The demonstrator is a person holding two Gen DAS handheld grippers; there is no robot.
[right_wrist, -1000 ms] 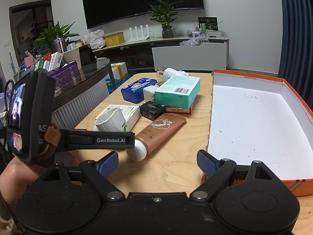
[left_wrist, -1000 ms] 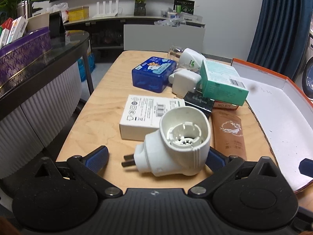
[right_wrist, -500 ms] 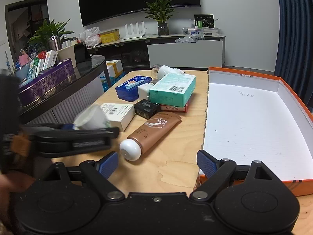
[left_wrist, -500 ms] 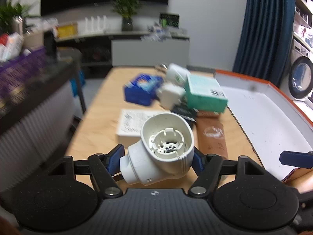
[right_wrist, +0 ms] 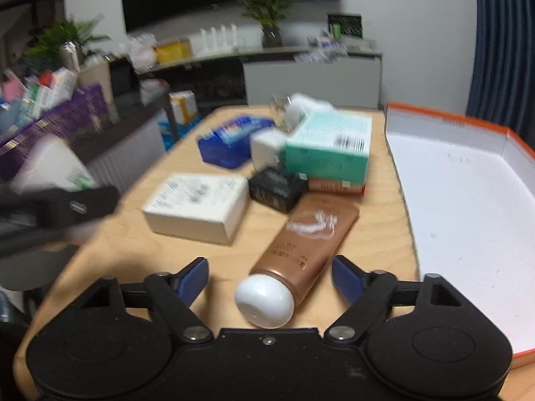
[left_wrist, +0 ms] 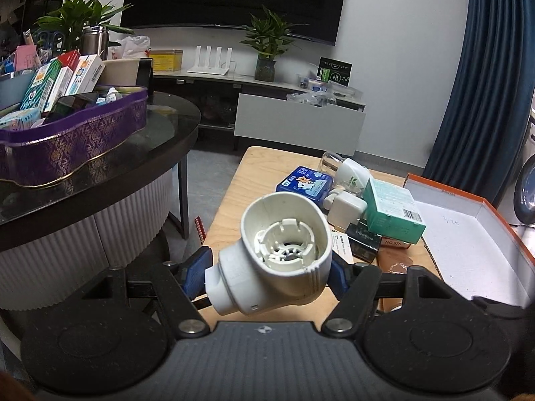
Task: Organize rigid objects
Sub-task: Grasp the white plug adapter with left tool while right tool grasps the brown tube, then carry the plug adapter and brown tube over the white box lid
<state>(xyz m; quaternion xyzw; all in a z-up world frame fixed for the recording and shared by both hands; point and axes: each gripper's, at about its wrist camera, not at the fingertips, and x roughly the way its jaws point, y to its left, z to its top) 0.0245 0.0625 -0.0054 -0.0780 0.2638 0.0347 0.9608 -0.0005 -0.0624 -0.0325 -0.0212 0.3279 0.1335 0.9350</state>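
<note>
A: Left gripper (left_wrist: 267, 275)?
B: Clamped on white plastic plug-in housing (left_wrist: 284, 254), lifted above wooden table (left_wrist: 234, 200).
A: Right gripper (right_wrist: 270, 275)?
B: Closing, pads clear; brown white-capped tube (right_wrist: 301, 250) between. Orange-rimmed white tray (right_wrist: 468, 200) alongside, rightward.

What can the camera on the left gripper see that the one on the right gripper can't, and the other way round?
Only the left wrist view shows the white plastic plug-in device head-on, clamped between the left gripper pads, lifted off the table.

Only the right wrist view shows the right gripper, jaws closing around the brown tube without touching it, and the whole white box.

Both show the teal box, blue box and orange-rimmed tray.
</note>
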